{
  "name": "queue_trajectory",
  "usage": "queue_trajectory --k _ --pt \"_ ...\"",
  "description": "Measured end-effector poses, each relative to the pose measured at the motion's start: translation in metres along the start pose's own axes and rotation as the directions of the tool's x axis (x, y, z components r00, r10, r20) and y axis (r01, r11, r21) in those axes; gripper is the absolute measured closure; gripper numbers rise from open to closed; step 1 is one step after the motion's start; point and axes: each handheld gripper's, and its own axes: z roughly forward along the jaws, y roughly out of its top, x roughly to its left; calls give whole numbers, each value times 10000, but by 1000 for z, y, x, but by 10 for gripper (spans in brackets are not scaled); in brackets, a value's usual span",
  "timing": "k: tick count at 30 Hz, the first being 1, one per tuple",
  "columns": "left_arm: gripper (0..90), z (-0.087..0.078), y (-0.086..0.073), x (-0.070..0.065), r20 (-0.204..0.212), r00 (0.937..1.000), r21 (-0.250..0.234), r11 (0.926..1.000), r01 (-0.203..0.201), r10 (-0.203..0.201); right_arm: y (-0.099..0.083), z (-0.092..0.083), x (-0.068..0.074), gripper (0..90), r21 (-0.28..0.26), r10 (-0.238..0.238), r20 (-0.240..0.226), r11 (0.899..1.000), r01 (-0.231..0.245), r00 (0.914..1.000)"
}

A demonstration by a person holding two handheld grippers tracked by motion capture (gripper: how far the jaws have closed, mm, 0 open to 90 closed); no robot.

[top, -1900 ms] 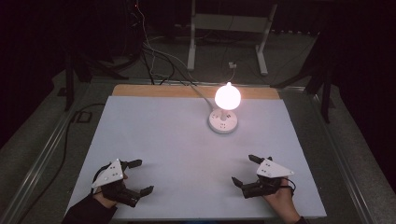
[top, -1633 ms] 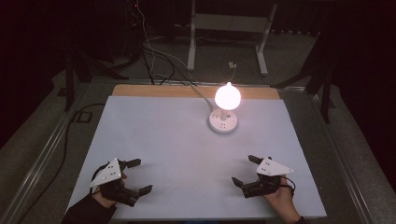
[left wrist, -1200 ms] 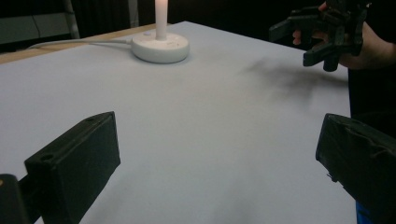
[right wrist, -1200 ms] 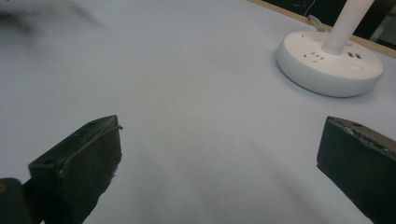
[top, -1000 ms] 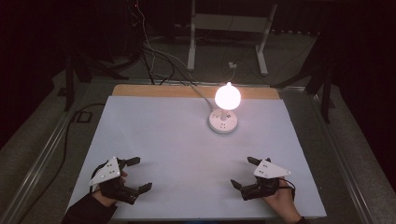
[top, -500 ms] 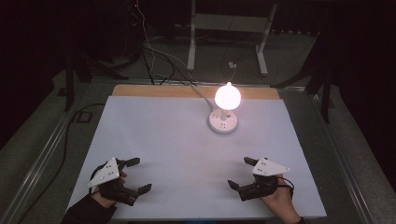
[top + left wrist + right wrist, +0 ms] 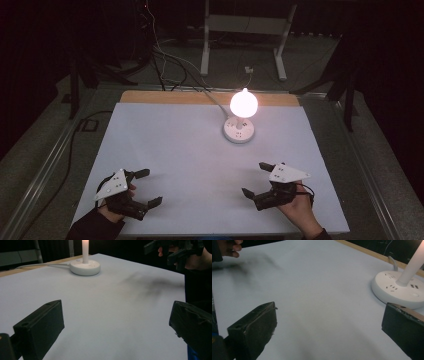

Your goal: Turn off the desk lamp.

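- Left hand-held gripper [image 7: 145, 187] at 7 o'clock on white worktop [image 7: 190, 150]: jaws apart, empty.
- Right hand-held gripper [image 7: 256, 179] at 5 o'clock: jaws apart, empty.
- Lit lamp [image 7: 243, 103] on round power-strip base [image 7: 238, 130], 1 o'clock.

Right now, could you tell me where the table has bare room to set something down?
Nearly all the white table top is bare: the wide middle between the left gripper and right gripper, and the whole far-left half. The one occupied spot is far right of centre, around the lit lamp and its cable.
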Motion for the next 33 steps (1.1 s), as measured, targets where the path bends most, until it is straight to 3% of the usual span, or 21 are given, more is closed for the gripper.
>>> queue_trajectory --k 6,33 --pt "4 0 0 0 24 10000 12 10000 13 -13 8 1 -8 0 -206 -123 170 9997 127 9998" --pt "4 1 0 -2 87 10000 52 10000 31 -31 40 5 -49 0 -937 500 1171 9948 -391 9919"
